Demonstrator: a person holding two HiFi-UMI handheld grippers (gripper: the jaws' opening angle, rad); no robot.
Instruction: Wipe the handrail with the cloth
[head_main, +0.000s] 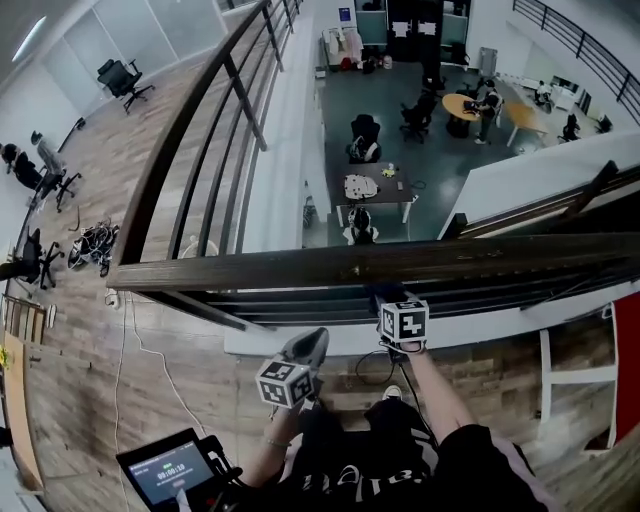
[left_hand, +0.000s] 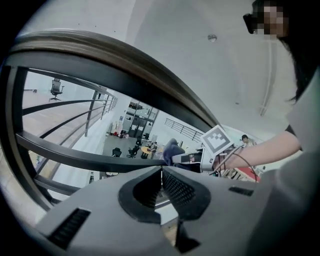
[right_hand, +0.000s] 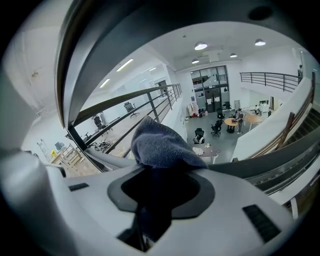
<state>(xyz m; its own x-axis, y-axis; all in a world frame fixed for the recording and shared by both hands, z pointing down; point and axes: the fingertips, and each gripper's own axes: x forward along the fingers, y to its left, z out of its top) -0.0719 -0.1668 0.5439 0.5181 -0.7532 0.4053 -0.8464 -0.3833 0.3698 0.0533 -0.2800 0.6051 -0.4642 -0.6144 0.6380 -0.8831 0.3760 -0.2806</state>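
The dark wooden handrail (head_main: 300, 265) runs across the head view from left to right, and a second stretch climbs away to the upper left. My right gripper (head_main: 392, 300) reaches up to the rail's near side from below, its marker cube just under the rail. In the right gripper view that gripper (right_hand: 162, 170) is shut on a blue-grey cloth (right_hand: 160, 145), which bulges out past the jaws with the rail (right_hand: 100, 45) curving close overhead. My left gripper (head_main: 308, 347) hangs lower and to the left, clear of the rail. Its jaws (left_hand: 161, 175) are shut with nothing in them.
Thin metal bars (head_main: 300, 305) run under the handrail. Beyond it is a drop to a lower floor with desks and chairs (head_main: 375, 185). A small screen on a stand (head_main: 168, 468) sits at the lower left. Office chairs (head_main: 125, 78) stand on the wooden floor at left.
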